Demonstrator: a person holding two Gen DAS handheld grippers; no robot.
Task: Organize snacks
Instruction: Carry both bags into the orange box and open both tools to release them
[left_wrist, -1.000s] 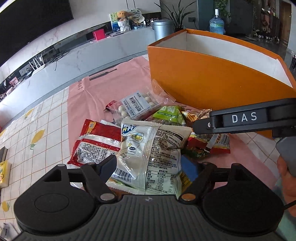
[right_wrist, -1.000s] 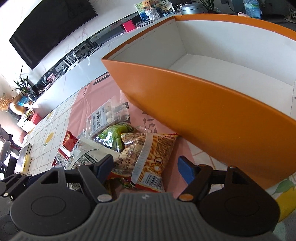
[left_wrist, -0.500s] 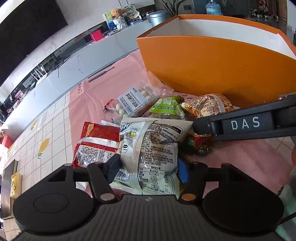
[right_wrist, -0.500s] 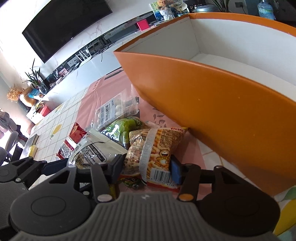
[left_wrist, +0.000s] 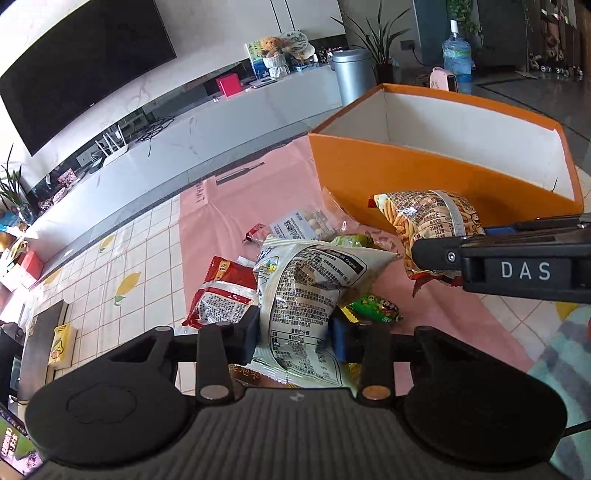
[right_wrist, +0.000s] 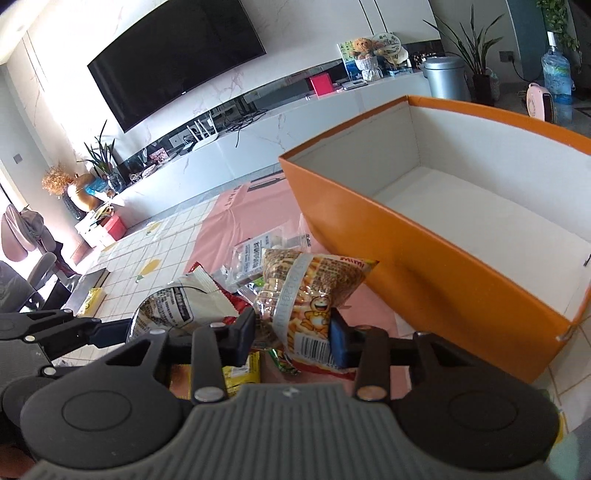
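While both bags hang clear of the pile, handling notes: left hand-held gripper (left_wrist: 295, 334) has jaws just closed in, pads pinching white bag (left_wrist: 306, 288) at its lower end, foil creased. Right hand-held gripper (right_wrist: 291, 338) likewise just closed on orange bag (right_wrist: 310, 295) near barcode corner. Both look light, air-puffed, crinkly film, slippery; contents prob. brittle, so pinch seam/edge, not belly. Box (right_wrist: 436, 258) sits just beside on table (left_wrist: 140, 251), empty inside. Remaining snacks on pink mat (left_wrist: 229, 206).
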